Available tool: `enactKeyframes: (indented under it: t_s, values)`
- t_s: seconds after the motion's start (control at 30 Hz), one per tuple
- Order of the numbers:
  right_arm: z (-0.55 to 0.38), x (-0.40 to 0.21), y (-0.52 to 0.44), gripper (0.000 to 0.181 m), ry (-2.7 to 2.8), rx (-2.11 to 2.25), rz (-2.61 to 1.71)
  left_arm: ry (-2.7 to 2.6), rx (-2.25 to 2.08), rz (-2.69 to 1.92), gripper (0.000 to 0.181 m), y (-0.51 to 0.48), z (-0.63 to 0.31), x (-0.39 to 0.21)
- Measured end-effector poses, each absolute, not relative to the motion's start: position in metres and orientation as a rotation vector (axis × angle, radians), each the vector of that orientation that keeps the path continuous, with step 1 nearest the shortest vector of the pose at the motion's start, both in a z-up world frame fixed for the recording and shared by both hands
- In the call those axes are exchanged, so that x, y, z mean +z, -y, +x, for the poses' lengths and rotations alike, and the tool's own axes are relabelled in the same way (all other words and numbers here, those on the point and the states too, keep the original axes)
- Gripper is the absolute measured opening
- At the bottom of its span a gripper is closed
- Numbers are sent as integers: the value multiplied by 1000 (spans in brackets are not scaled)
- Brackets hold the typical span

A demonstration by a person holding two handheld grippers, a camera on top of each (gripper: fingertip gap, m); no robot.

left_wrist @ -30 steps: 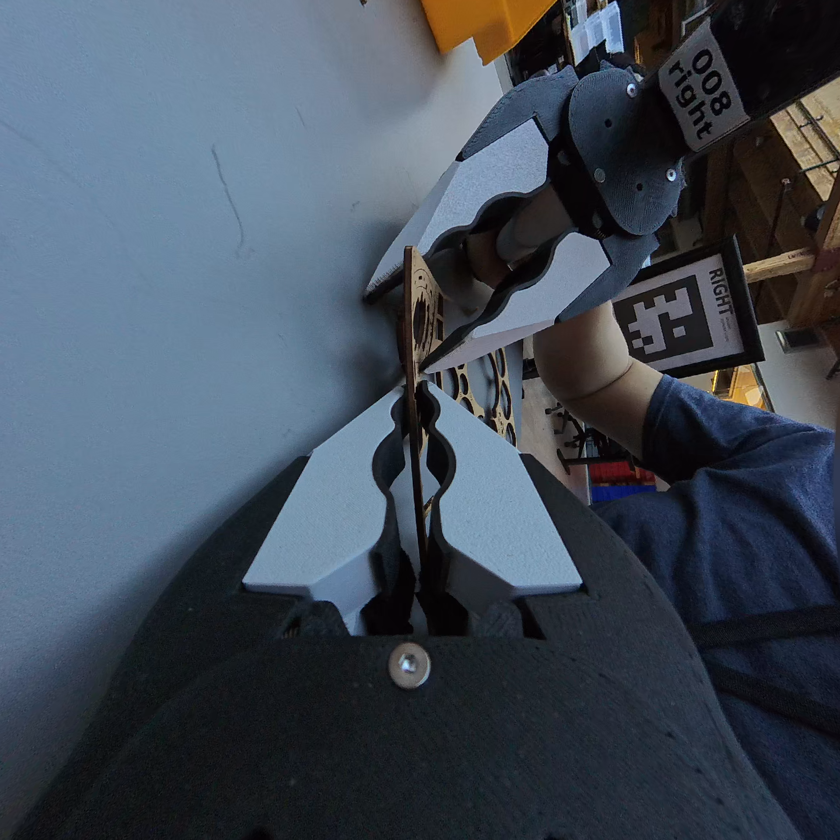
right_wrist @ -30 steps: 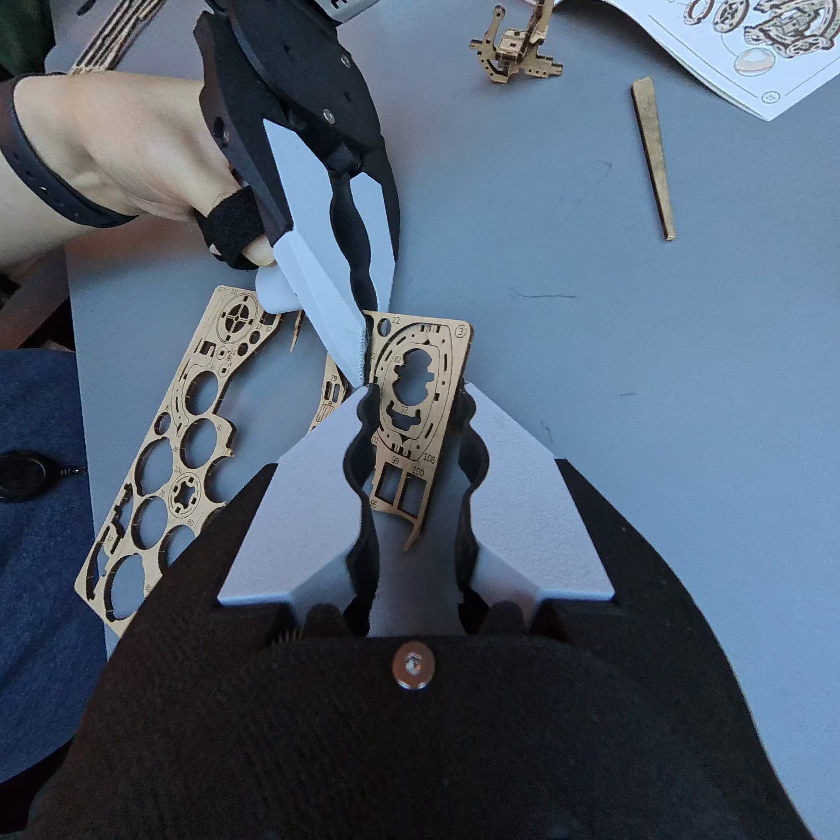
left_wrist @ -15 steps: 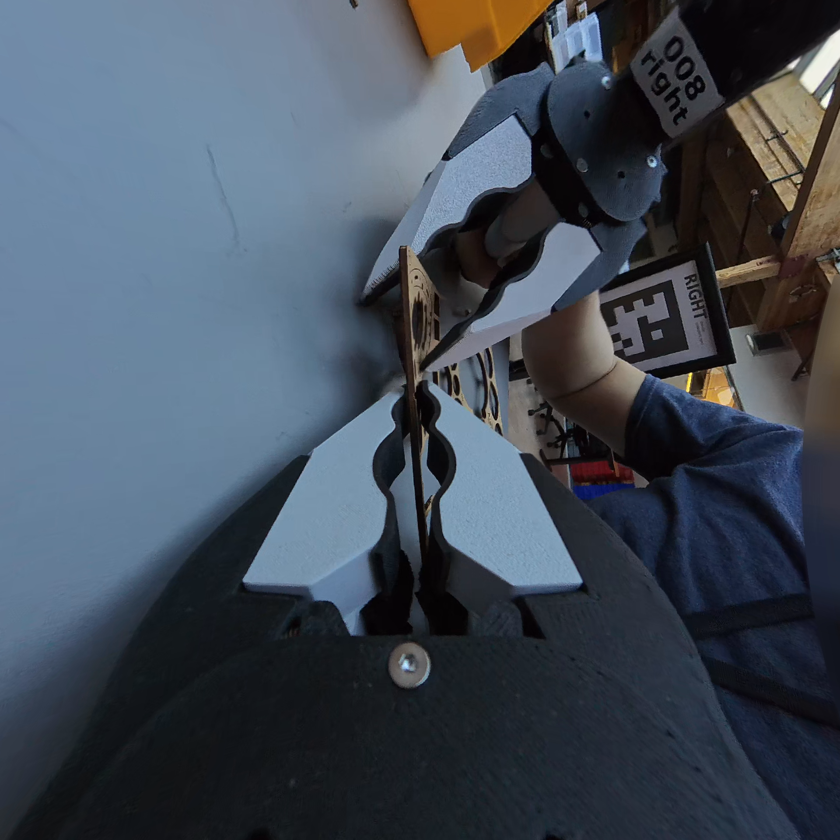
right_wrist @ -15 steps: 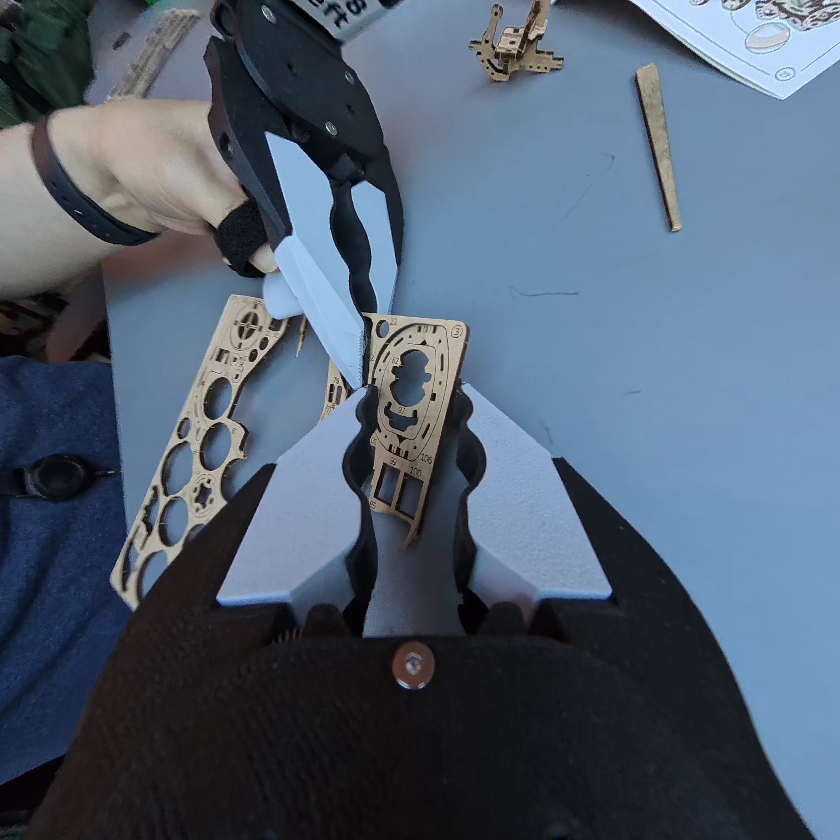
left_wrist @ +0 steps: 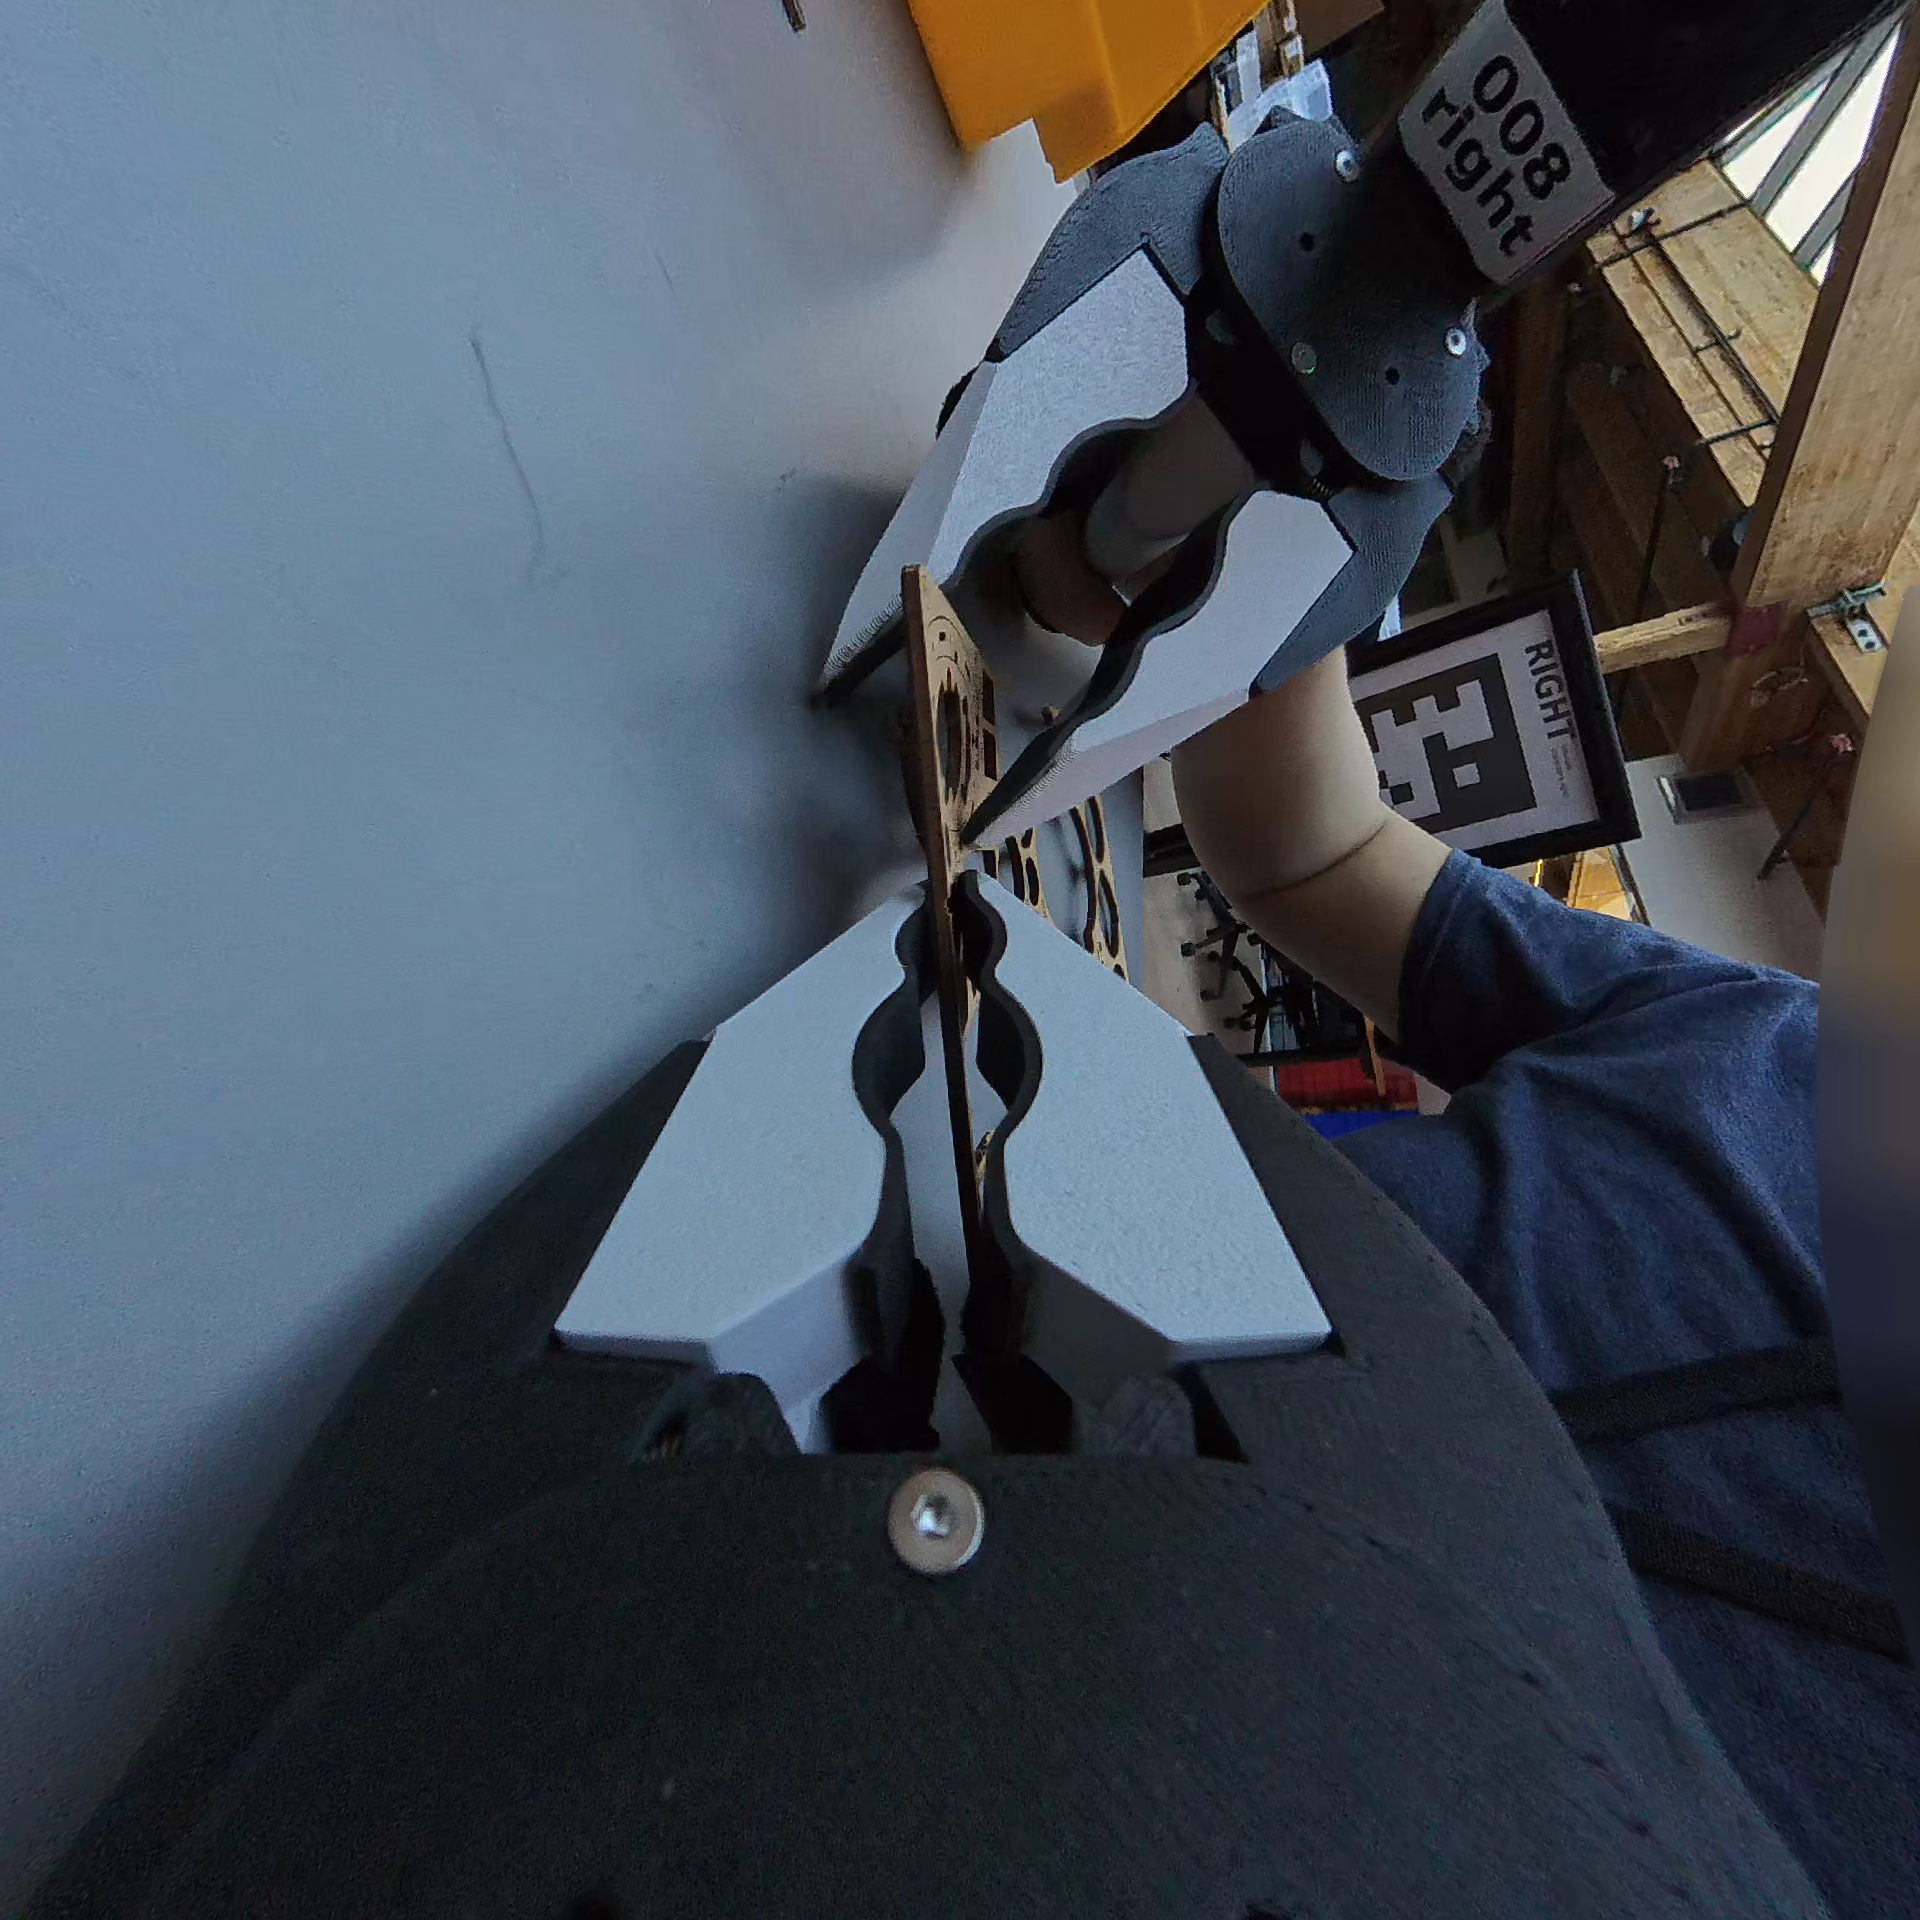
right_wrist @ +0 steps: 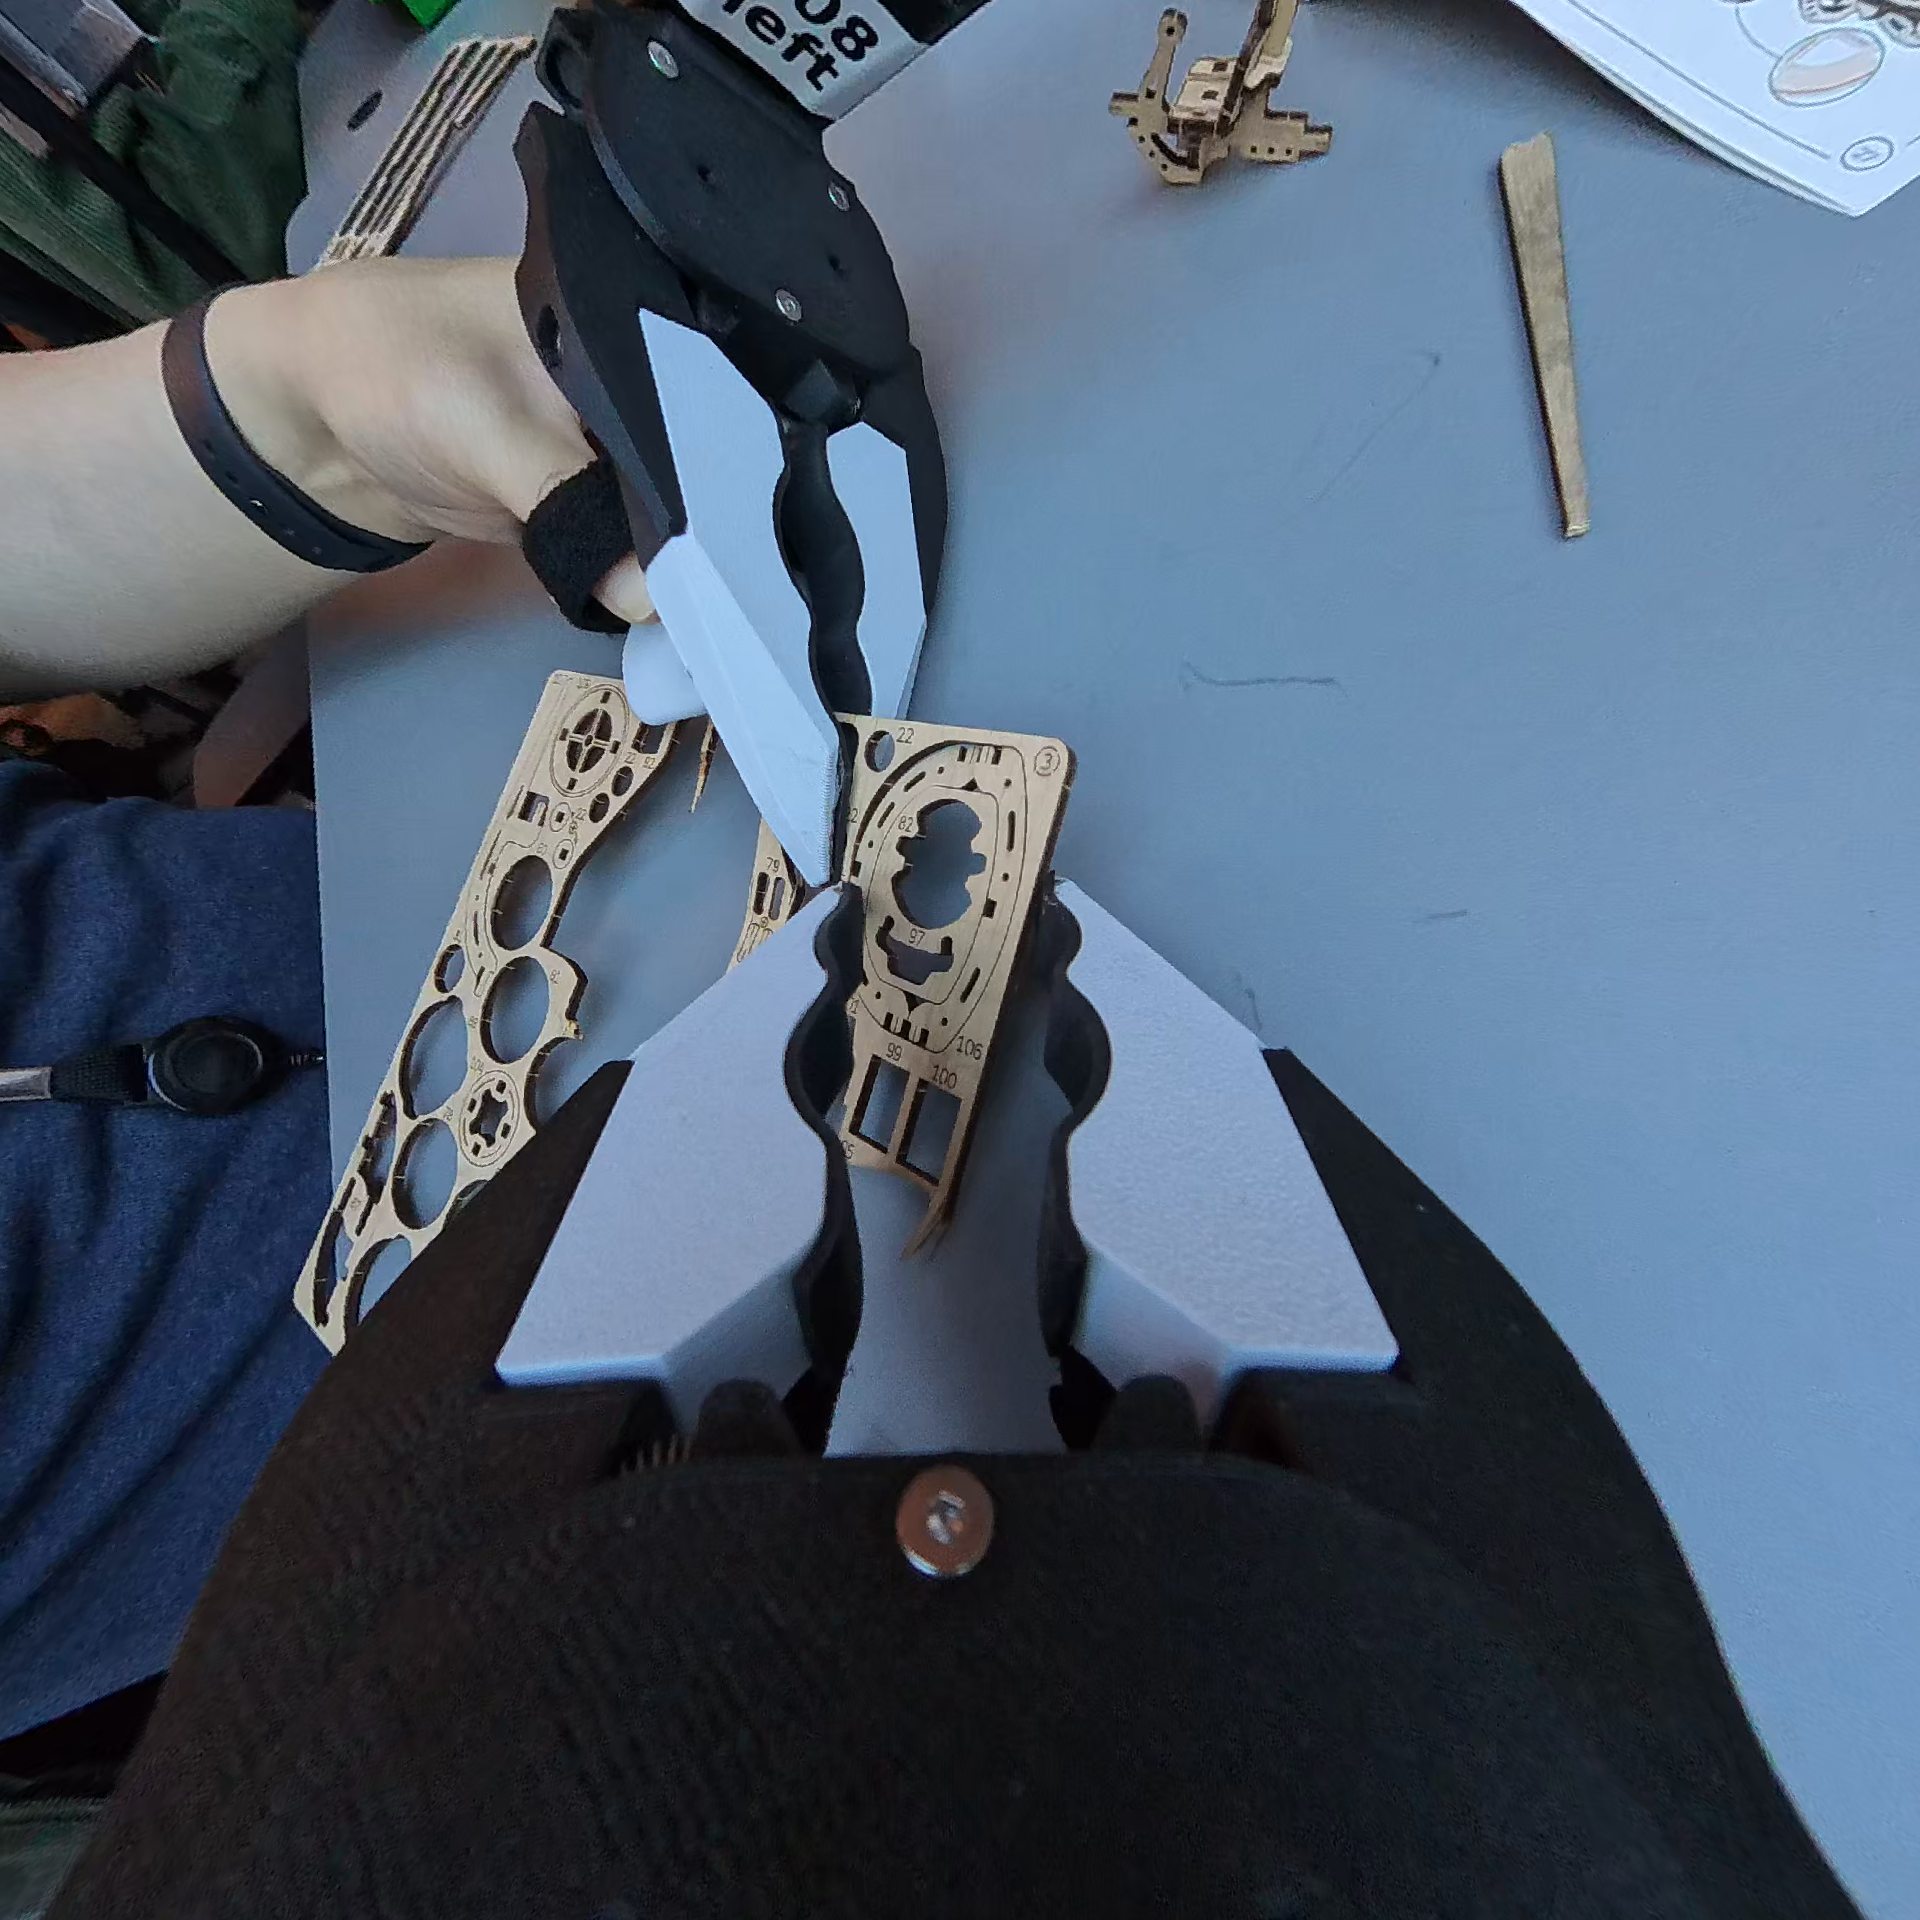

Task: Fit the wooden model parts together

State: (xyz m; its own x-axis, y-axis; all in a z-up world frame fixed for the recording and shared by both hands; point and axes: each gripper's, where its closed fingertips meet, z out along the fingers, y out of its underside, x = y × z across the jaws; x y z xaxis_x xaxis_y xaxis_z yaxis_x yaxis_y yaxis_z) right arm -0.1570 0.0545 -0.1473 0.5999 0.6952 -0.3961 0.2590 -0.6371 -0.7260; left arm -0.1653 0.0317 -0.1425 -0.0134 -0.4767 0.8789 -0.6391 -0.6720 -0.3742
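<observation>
Grey surface point(right_wrist: 1455, 831) — your left gripper point(right_wrist: 836, 831) fingers pinch the wooden sheet point(right_wrist: 966, 862) edge-on; right gripper point(right_wrist: 945, 904) fingers spread open, straddling its width — long axis runs between them.

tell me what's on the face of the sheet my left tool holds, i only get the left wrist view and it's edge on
Observer: The held sheet carries a large oval outline with an empty, lobed cutout in its middle.
Operator: where on it am i gripping
Observer: The left tool pinches the far left corner, clear of the oval.
Operator: anything built yet
Observer: Yes, a small assembled wooden piece stands at the far side of the table, with a loose wooden stick lying to its right.
</observation>
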Motion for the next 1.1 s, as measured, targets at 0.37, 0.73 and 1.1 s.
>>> enactKeyframes:
  t_s: [0.37, 0.73, 1.1]
  values:
    - [-157, -151, -55, 34, 796, 790, -2203, 1250, 1740, 2156, 1, -32, -166, -146]
    - [-157, -152, -55, 34, 839, 746, -2178, 1255, 1735, 2174, 1, -32, -167, -147]
    - [-155, -152, -58, 34, 822, 734, -2188, 1240, 1728, 2197, 1, -34, -166, -149]
